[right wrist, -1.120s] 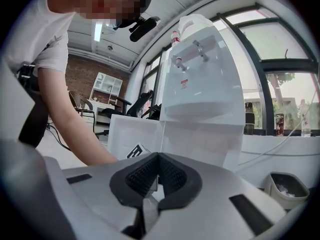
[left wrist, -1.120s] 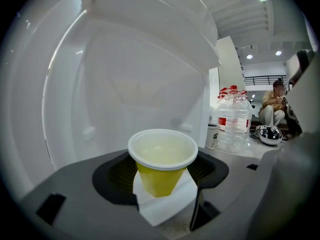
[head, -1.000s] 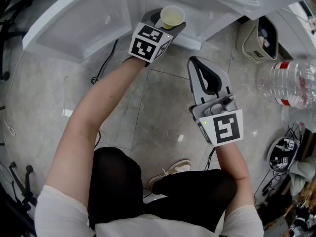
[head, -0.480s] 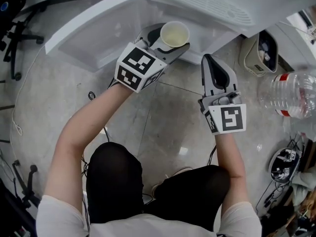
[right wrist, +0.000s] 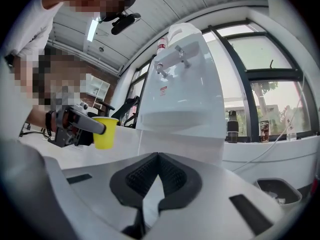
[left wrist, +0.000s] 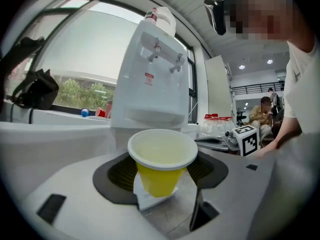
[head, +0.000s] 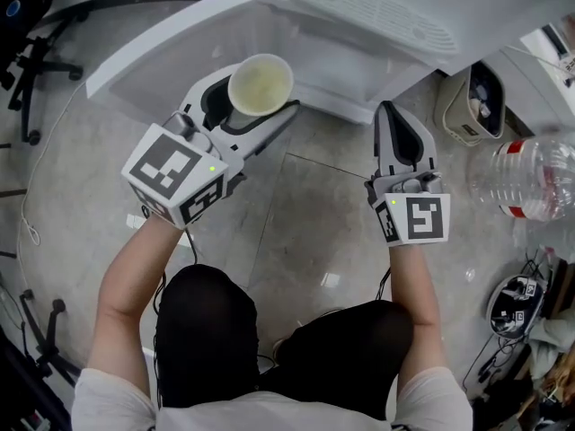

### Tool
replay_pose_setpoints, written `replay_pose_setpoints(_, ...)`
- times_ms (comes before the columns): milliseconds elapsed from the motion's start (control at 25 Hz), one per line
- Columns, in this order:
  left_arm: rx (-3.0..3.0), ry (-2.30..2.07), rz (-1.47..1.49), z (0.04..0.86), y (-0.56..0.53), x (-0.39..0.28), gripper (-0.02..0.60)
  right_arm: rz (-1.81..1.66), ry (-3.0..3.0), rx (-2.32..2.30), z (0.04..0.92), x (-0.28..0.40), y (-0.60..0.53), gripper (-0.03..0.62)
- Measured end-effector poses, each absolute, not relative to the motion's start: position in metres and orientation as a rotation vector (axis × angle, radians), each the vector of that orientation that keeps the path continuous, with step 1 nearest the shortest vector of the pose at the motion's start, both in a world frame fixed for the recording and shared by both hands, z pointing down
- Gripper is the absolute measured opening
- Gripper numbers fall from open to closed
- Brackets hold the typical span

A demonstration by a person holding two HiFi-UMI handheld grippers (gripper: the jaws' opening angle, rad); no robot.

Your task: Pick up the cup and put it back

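Observation:
A yellow paper cup (head: 260,83) with pale liquid in it stands upright between the jaws of my left gripper (head: 247,115), which is shut on it and holds it in the air in front of the white water dispenser (head: 359,16). In the left gripper view the cup (left wrist: 162,164) fills the middle, with the dark pads (left wrist: 117,174) against its sides and the dispenser (left wrist: 150,79) behind it. My right gripper (head: 400,124) hangs to the right over the floor, shut and empty. In the right gripper view its jaws (right wrist: 157,156) meet at the tips, and the cup (right wrist: 105,132) shows at the left.
A long white ledge (head: 153,48) runs left of the dispenser. A large clear water bottle (head: 530,173) and a beige bin (head: 476,88) sit at the right. Cables and gear lie at the lower right (head: 517,299). The person's knees are below the grippers.
The left gripper has drawn back from the dispenser toward the person and to the left, carrying the cup. The right gripper moved up a little, then stayed put.

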State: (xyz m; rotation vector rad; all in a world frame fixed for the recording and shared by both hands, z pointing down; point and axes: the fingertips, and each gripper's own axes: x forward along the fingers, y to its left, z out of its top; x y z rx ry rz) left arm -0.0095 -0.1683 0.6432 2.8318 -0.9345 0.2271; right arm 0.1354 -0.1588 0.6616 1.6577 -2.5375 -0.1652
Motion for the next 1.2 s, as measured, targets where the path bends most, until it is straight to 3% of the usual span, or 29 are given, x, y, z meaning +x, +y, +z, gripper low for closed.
replay_pose_setpoints(320,2.773,-1.024,0.252,0.631,-0.120,-0.066,0.314,-0.201,-2.503,1.687,0.659,0.146,-0.157,0.020)
replay_pose_setpoints(680,2.806,-1.031,0.241,0.627,-0.117,-0.064,0.314,-0.187,-2.502,1.663,0.666,0.141,-0.158,0.020)
replay_pose_setpoints(960,2.856,-1.026,0.360,0.658,-0.136,-0.057,0.314,-0.180,-2.483,1.654,0.670,0.146,-0.150,0.020)
replay_pose_setpoints(1200,2.860,-0.943,0.280,0.687,-0.159,-0.023,0.314,-0.142,-2.454,1.642,0.685,0.159,-0.139,0.020)
